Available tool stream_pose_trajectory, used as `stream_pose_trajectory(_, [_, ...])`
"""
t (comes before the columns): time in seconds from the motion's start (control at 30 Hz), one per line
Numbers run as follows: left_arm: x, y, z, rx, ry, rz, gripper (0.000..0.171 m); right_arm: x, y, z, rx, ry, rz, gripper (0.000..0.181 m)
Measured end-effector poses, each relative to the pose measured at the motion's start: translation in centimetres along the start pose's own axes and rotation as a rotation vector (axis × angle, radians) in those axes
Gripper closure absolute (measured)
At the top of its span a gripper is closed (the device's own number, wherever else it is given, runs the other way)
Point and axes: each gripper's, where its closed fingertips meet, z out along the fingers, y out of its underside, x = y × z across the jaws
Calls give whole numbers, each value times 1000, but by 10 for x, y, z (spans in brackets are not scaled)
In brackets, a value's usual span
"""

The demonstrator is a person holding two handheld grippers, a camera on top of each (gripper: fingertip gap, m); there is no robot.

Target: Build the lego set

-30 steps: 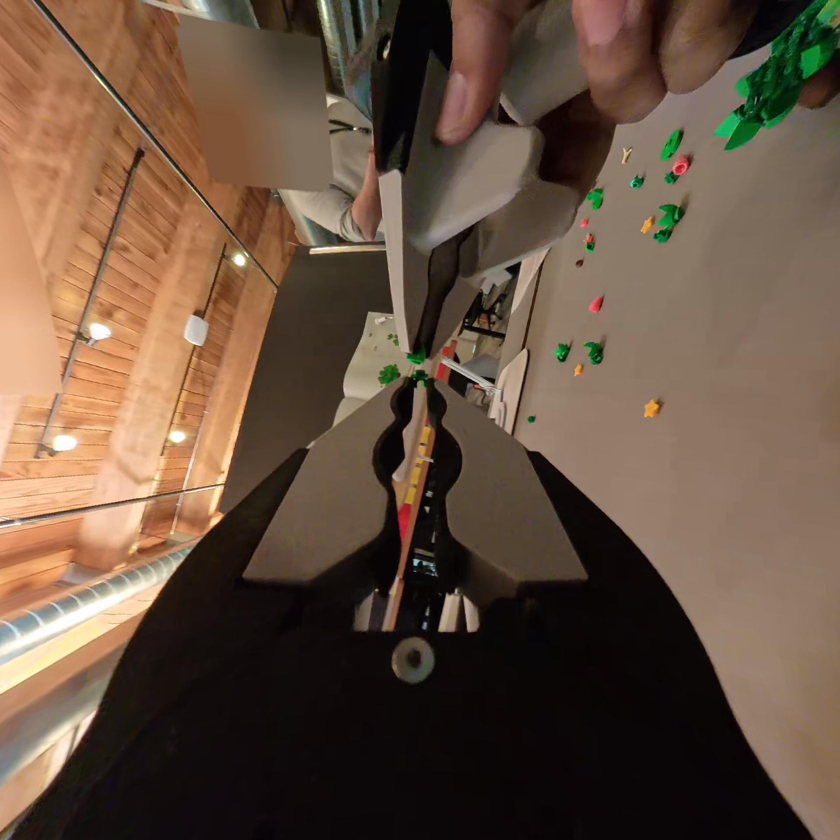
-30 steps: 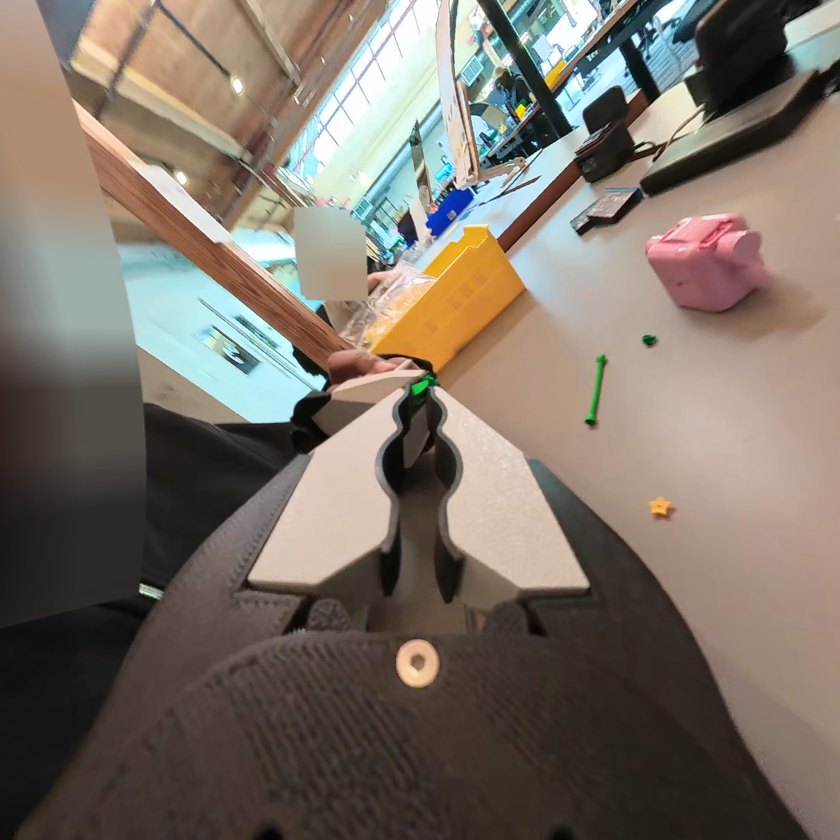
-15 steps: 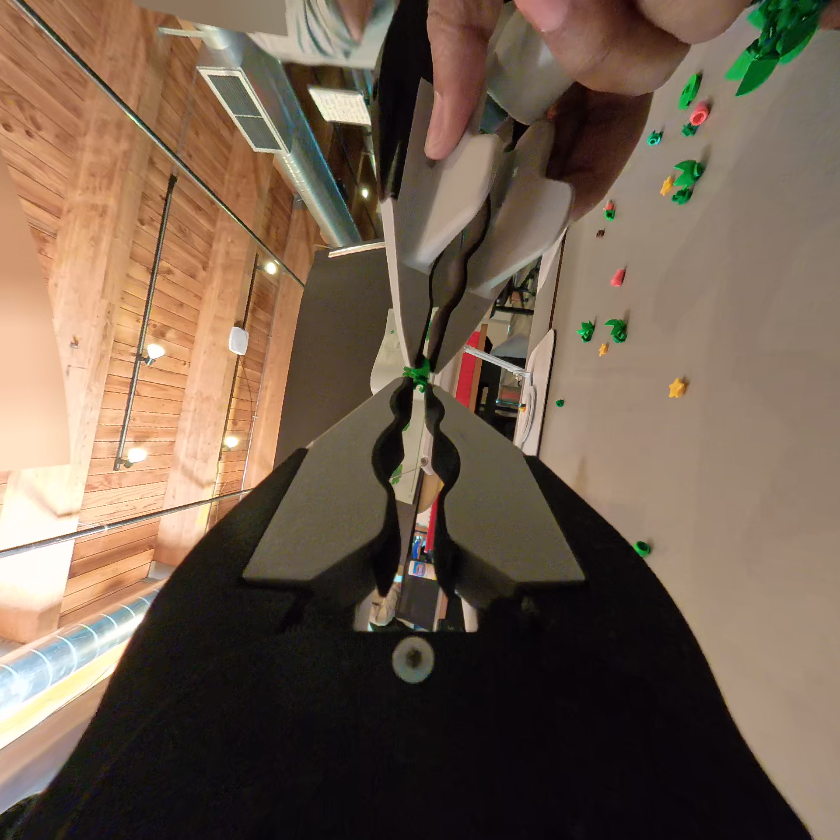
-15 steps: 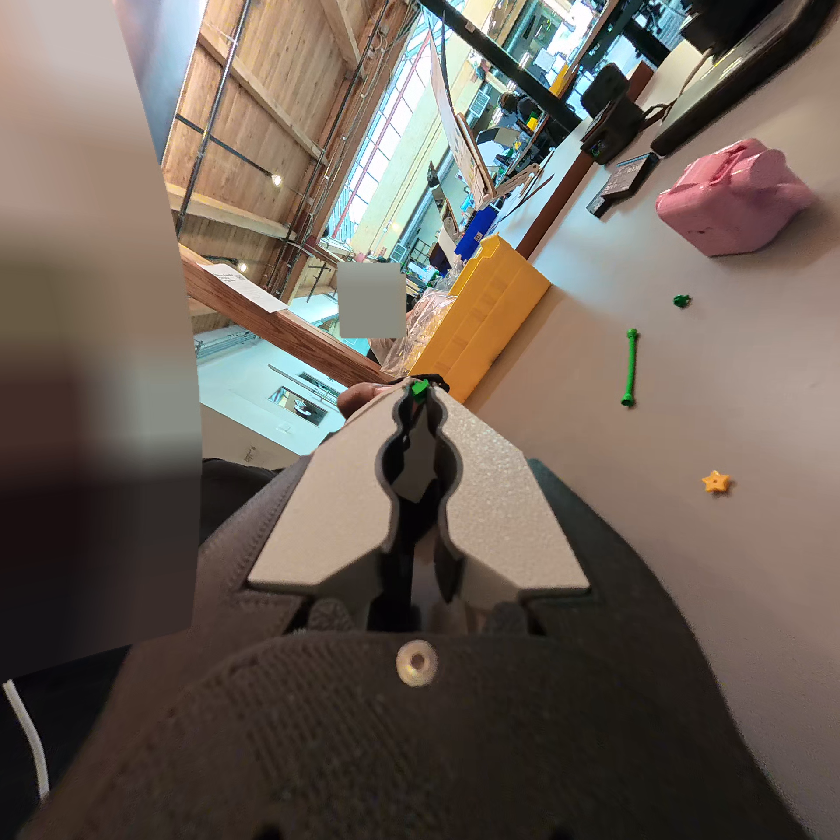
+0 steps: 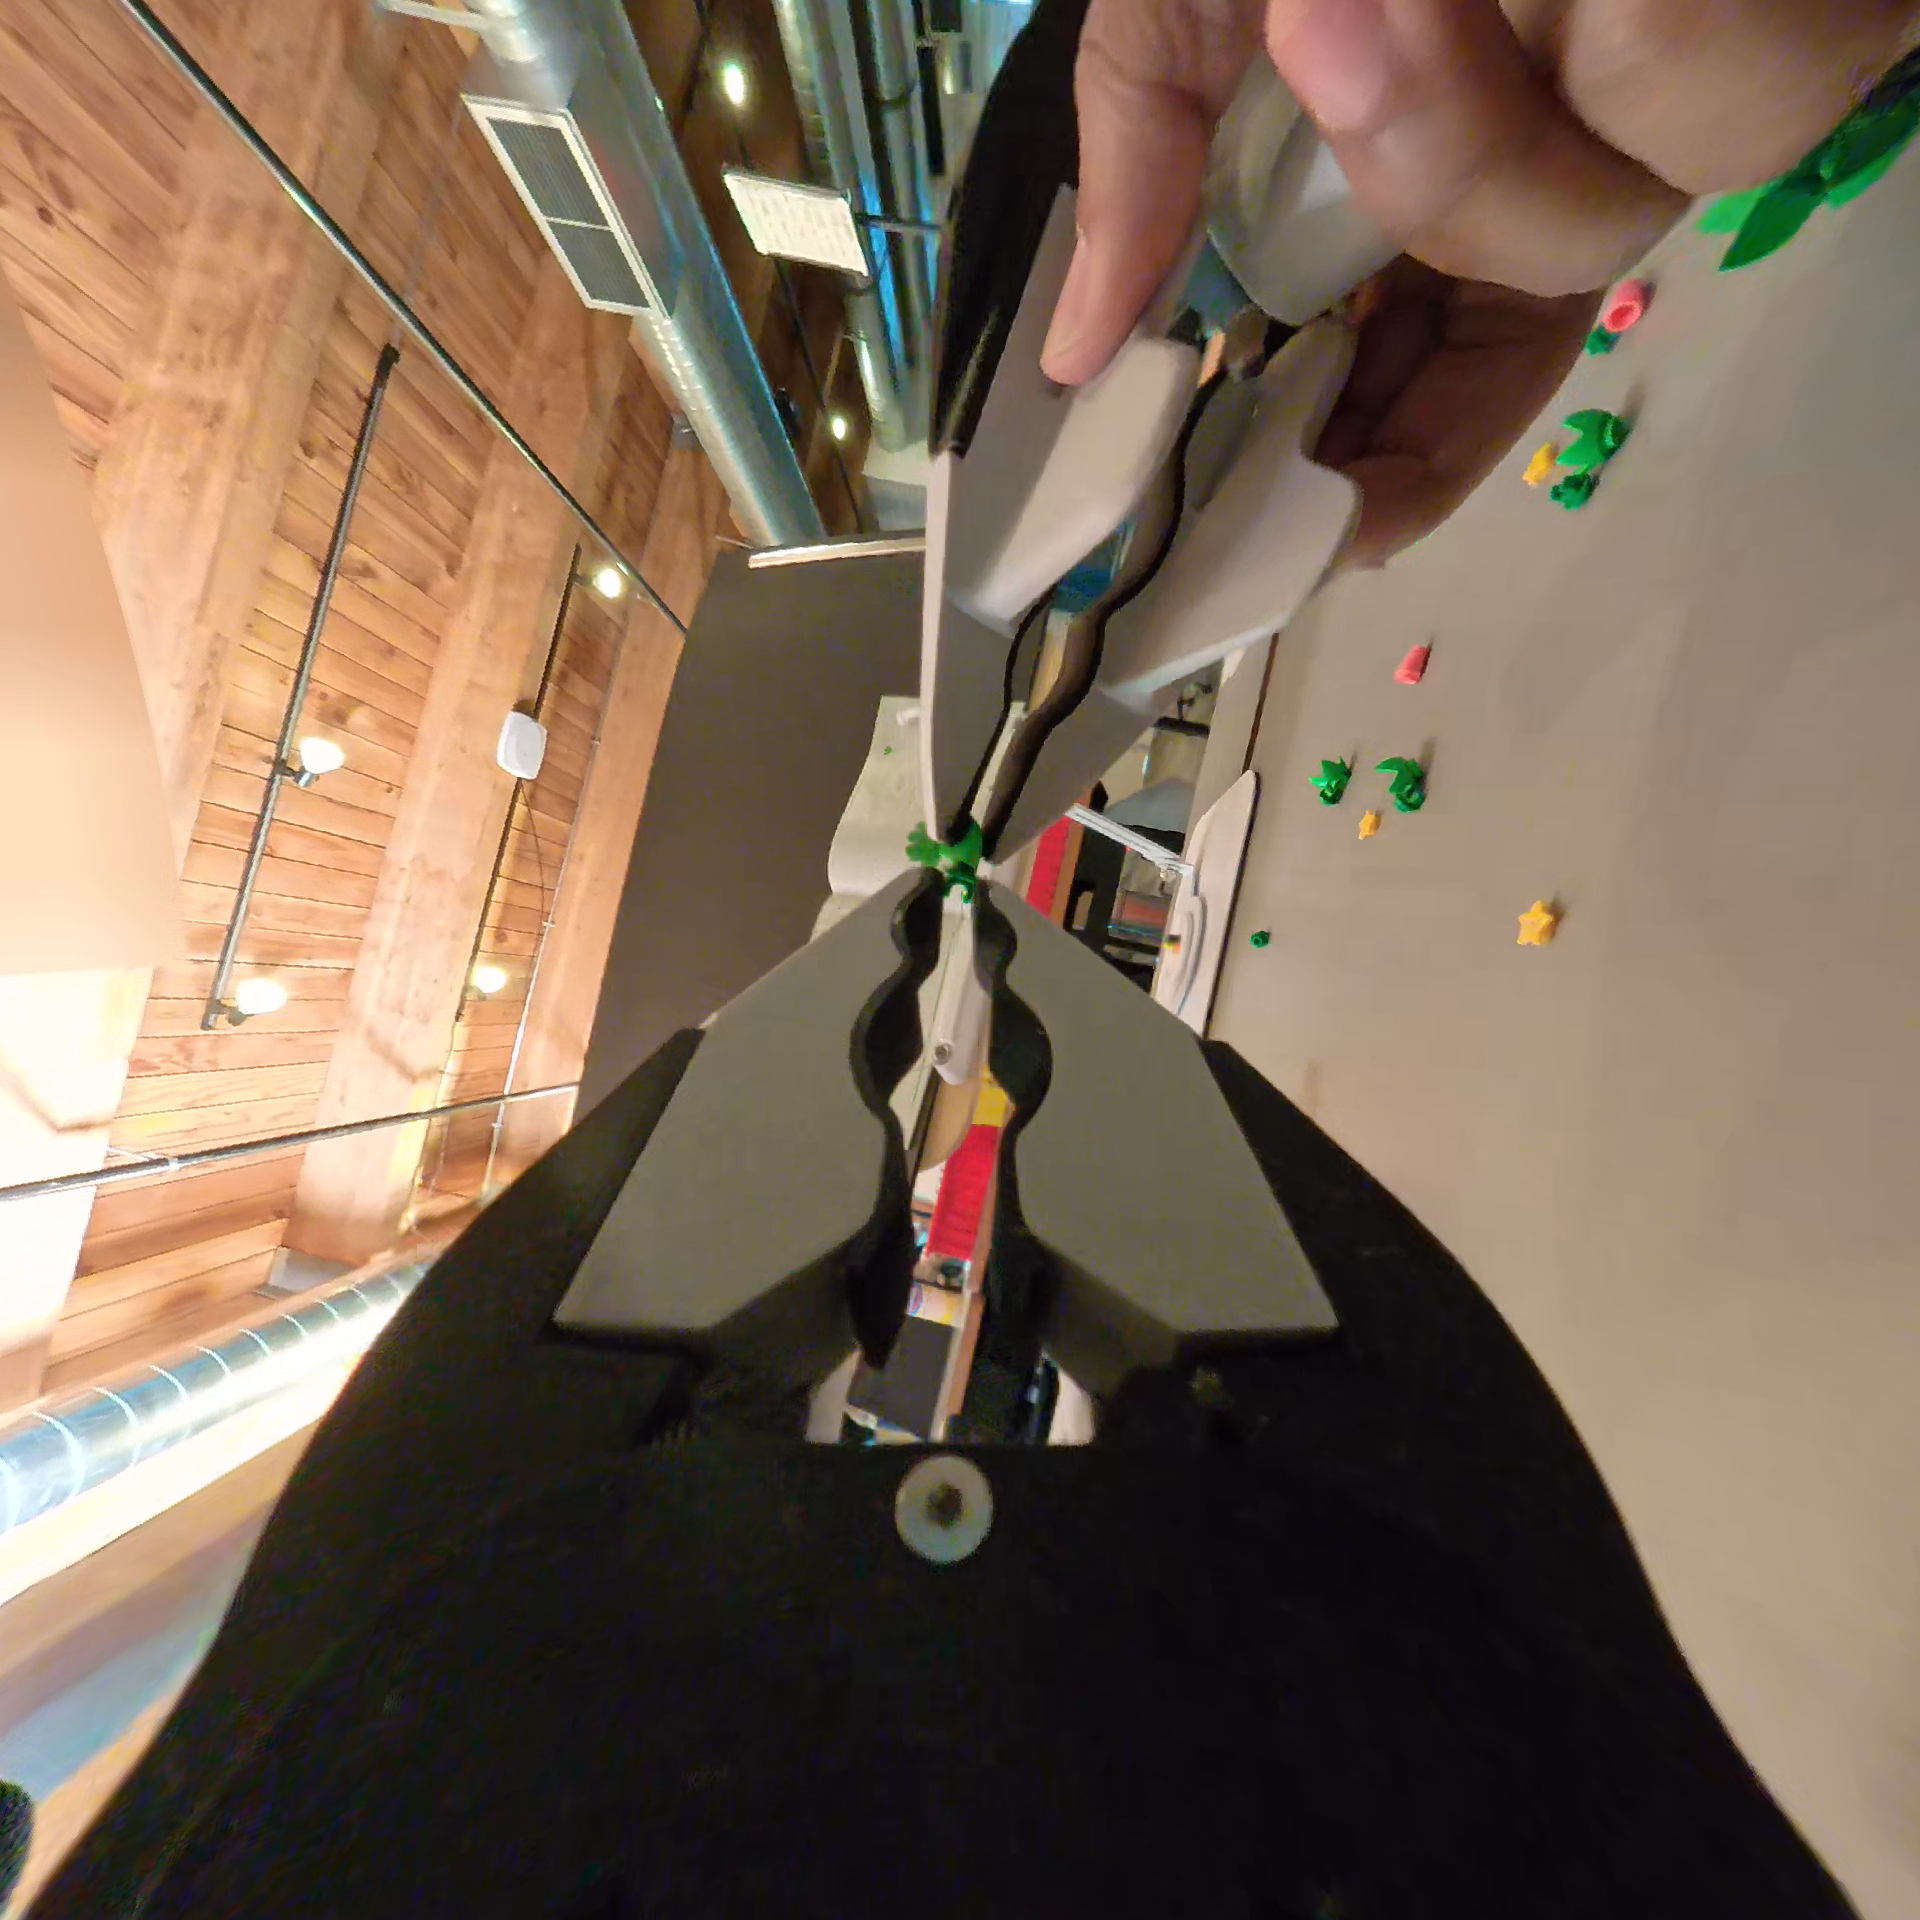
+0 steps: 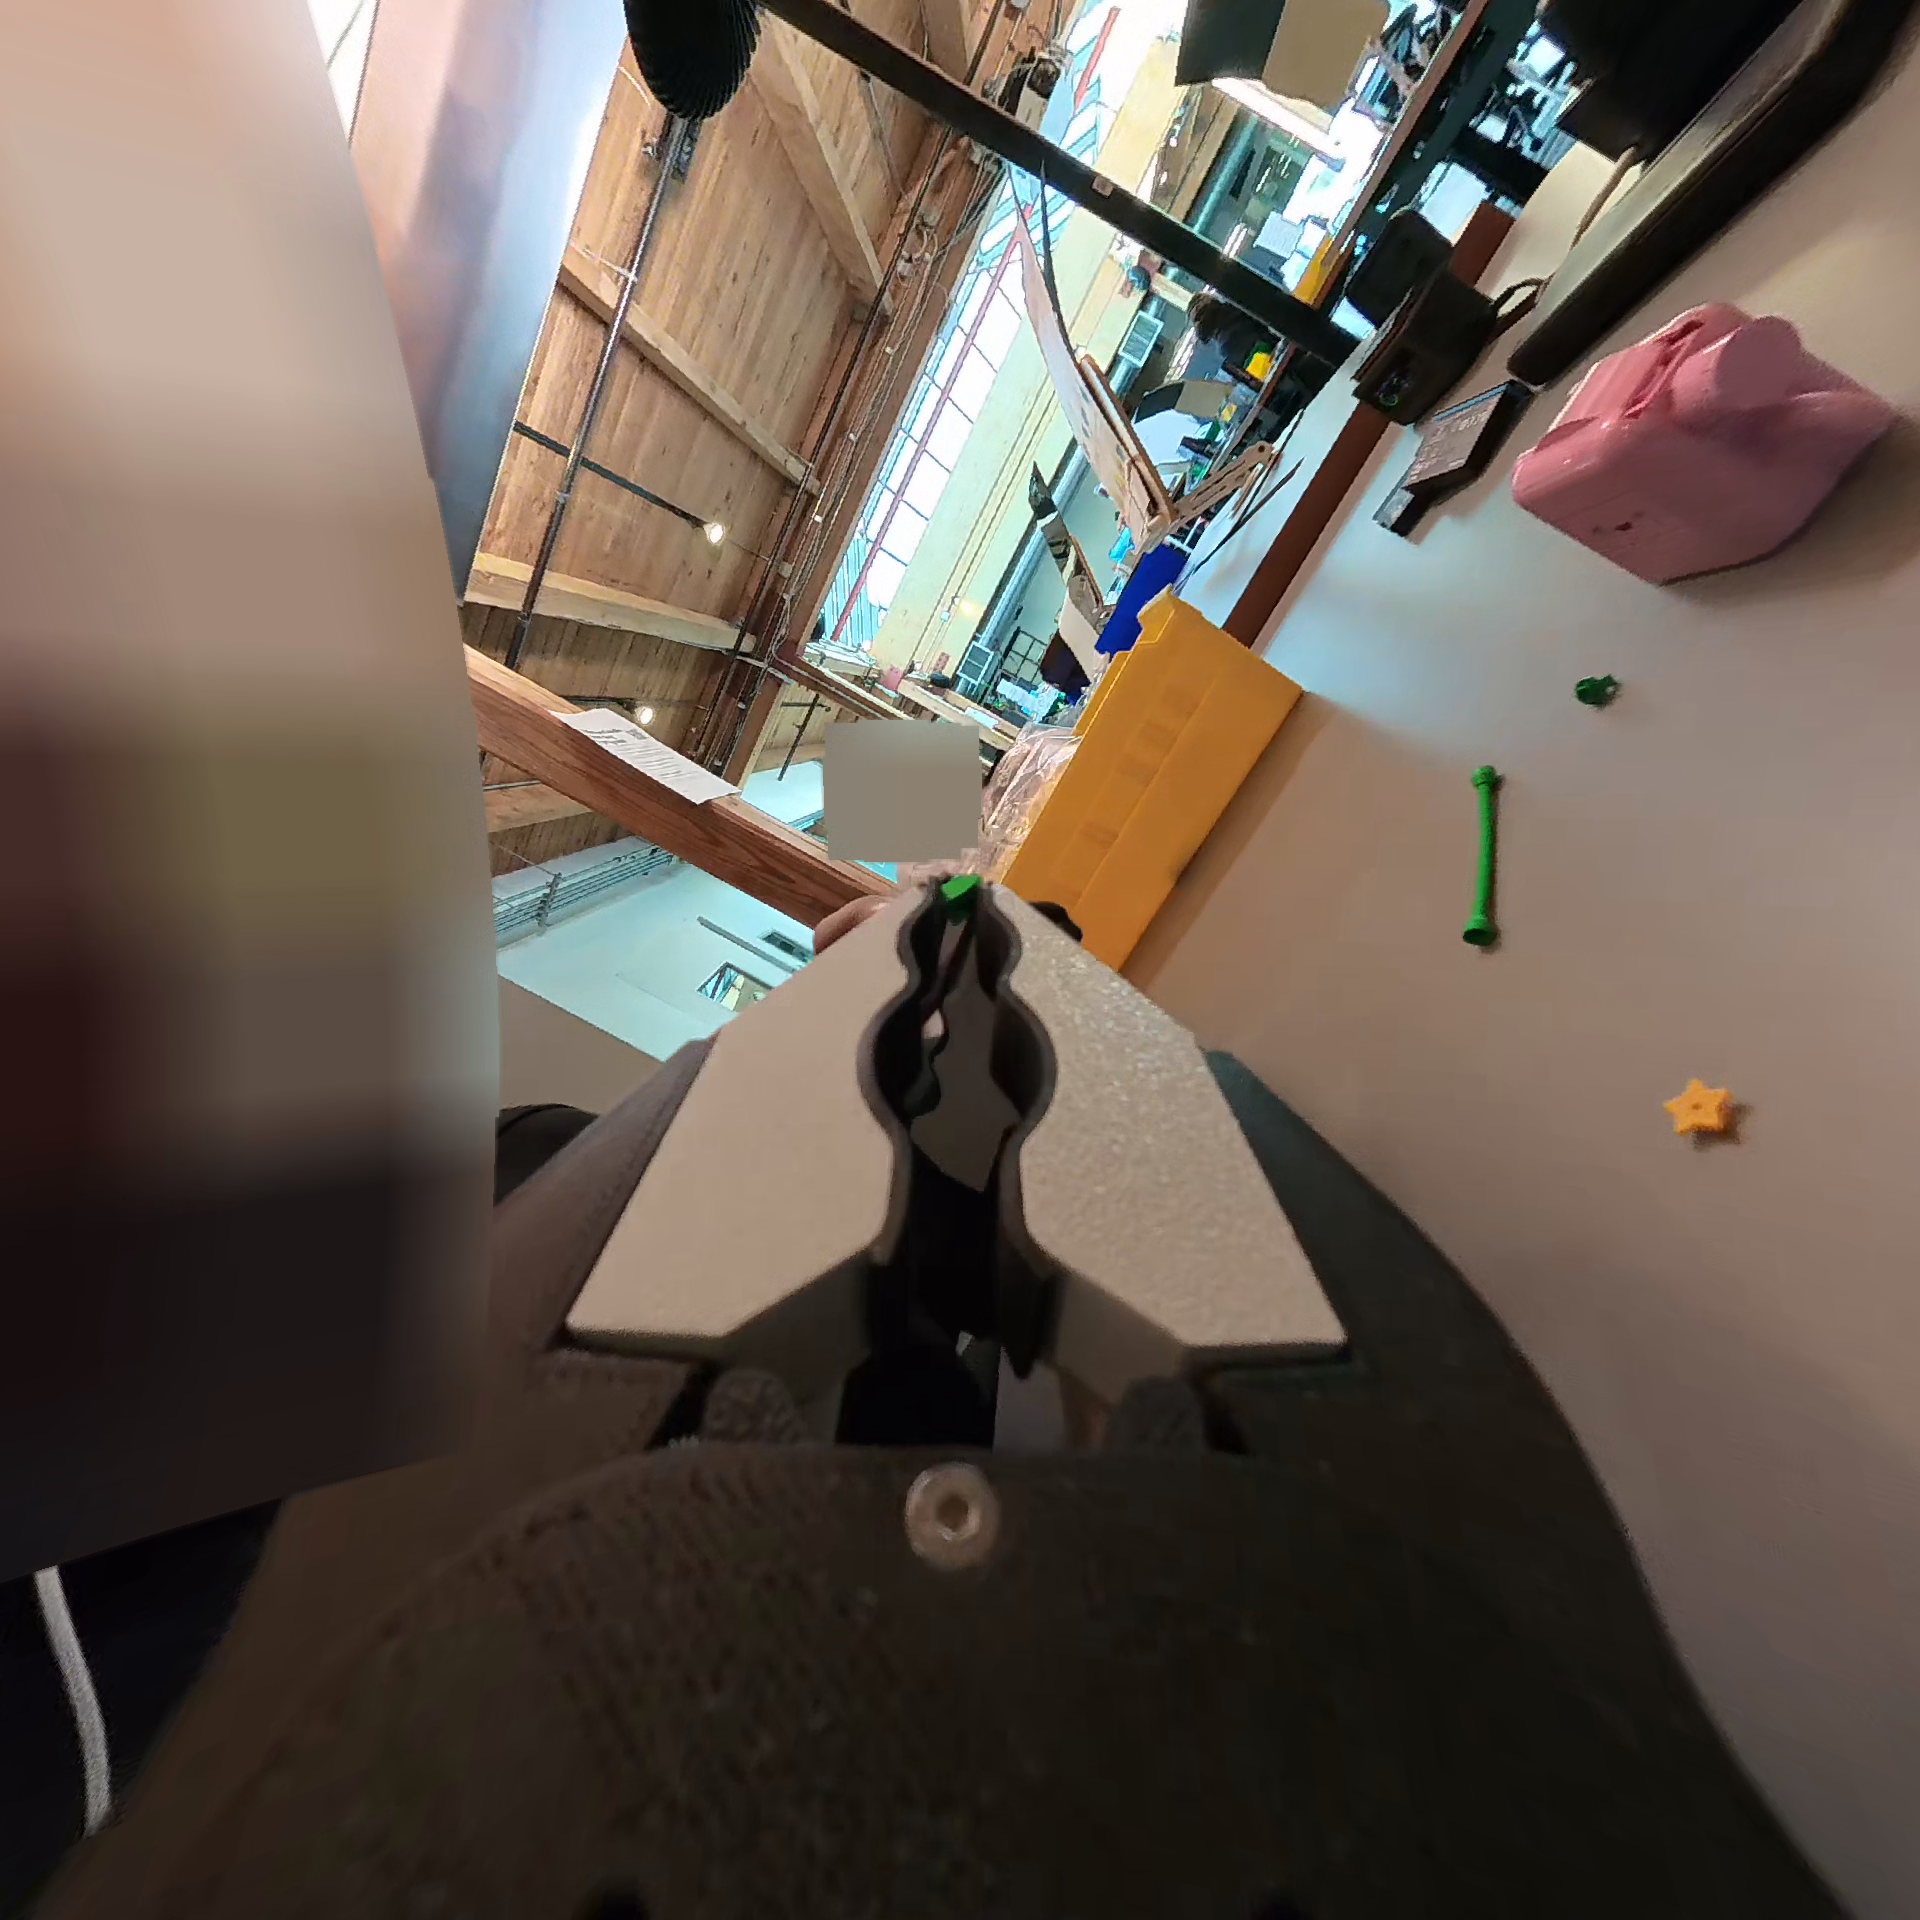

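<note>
In the left wrist view my left gripper (image 5: 951, 883) has its dark fingers shut on a small green lego piece (image 5: 961, 883) at the tips. My right gripper (image 5: 971, 831), light grey and held by a hand (image 5: 1455, 135), comes in from above, tip to tip with it. It is shut on another small green piece (image 5: 935, 844). The two pieces touch between the tips. In the right wrist view my right gripper (image 6: 956, 899) is shut, with the green piece (image 6: 956, 889) just showing at its tips. Both grippers are held in the air above the table.
Loose green, yellow and pink lego pieces (image 5: 1403, 779) lie scattered on the grey table (image 5: 1662, 1143), with a green leafy assembly (image 5: 1808, 177) by the hand. The right wrist view shows a green rod (image 6: 1481, 857), a yellow star (image 6: 1699, 1107), a pink box (image 6: 1704, 457) and a yellow bin (image 6: 1153, 790).
Both grippers have tilted upward away from the table. The two green pieces, slightly apart a second ago, have come together at the tips. Both grippers stay shut.
</note>
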Motion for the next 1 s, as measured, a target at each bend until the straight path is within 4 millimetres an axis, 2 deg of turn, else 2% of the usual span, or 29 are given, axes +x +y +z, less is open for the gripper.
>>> stream_pose_trajectory(0.2, [4,3,-1,-32,23,7,171,6,0,-1,6,58,-28,178])
stream_pose_trajectory(0.5, [8,4,-1,-71,75,-81,171,11,0,-1,11,125,-106,178])
stream_pose_trajectory(0.73, [10,2,-1,-75,82,-100,171,13,1,-1,-8,191,-211,177])
stream_pose_trajectory(0.87, [13,4,2,-84,88,-109,171,14,-2,-2,-3,176,-197,177])
stream_pose_trajectory(1.0, [3,-1,0,-32,1,-101,171,14,-7,-5,10,196,-232,177])
